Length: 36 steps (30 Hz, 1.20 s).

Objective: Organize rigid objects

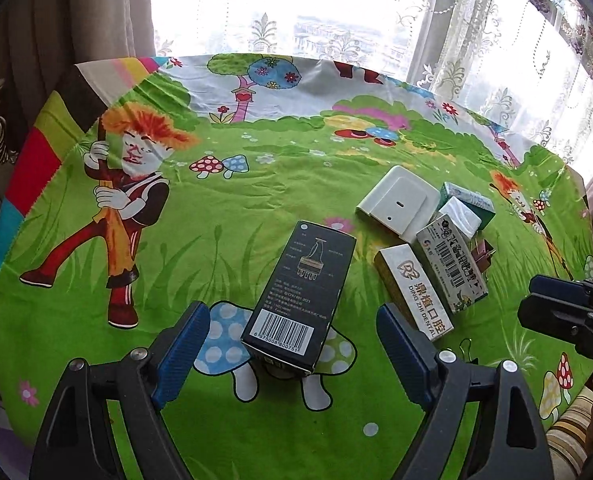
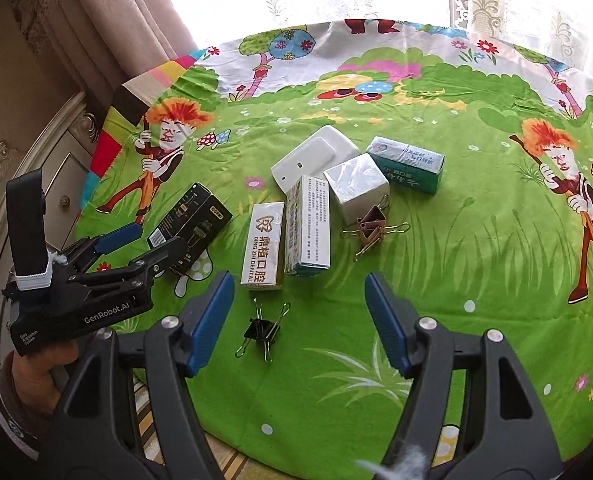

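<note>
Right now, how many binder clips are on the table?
2. A black binder clip lies on the cloth just ahead of the right gripper. A copper-coloured binder clip lies beside the silver box. Others could be hidden behind the boxes.

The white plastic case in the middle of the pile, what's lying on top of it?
The barcode carton's far end overlaps the white plastic case near edge; the foil-wrapped box sits against it. What's beneath the case is hidden.

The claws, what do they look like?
Both claws are black plastic frames with blue ribbed pads and silver rivets. The left claw has white "GenRobot.AI" lettering on its body, a tall black handle and a white strap. A brownish patterned sleeve shows below it. The right claw matches.
</note>
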Each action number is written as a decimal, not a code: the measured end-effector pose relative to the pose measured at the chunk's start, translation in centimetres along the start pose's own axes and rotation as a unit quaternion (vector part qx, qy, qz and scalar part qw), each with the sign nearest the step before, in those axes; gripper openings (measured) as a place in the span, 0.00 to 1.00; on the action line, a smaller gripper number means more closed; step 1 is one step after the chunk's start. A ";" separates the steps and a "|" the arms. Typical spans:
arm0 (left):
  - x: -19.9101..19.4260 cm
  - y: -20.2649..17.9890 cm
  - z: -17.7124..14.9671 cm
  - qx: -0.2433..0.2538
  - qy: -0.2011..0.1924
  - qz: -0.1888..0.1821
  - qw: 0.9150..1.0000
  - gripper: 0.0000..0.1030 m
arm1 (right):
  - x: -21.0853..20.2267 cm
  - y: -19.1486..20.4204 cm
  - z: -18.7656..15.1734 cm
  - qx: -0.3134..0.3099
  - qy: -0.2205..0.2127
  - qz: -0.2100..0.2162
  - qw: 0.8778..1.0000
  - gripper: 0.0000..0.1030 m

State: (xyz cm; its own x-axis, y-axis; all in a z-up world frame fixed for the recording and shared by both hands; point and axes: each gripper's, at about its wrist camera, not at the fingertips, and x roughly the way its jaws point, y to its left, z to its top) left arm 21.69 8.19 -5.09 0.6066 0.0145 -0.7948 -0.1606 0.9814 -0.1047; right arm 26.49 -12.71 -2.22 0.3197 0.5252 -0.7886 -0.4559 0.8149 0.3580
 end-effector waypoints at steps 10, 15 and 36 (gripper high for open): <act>1.5 -0.5 -0.2 -0.001 0.021 -0.010 1.000 0.43 | 3.9 -0.5 1.6 0.016 0.031 0.009 0.999 0.55; 0.9 -0.7 -0.9 -0.005 0.021 -0.013 1.000 0.39 | 4.9 -0.4 2.1 0.013 0.031 0.003 0.999 0.50; -2.9 -1.2 -2.8 -0.040 0.009 -0.010 0.999 0.39 | 7.2 0.7 1.1 -0.066 0.028 -0.097 0.993 0.36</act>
State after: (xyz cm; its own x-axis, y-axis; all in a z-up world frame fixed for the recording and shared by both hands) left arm 17.94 6.43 -4.34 0.5963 -0.0101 -0.8027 -0.2101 0.9631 -0.1682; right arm 29.41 -8.08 -7.08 0.3676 0.3449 -0.8637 -0.4964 0.8581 0.1314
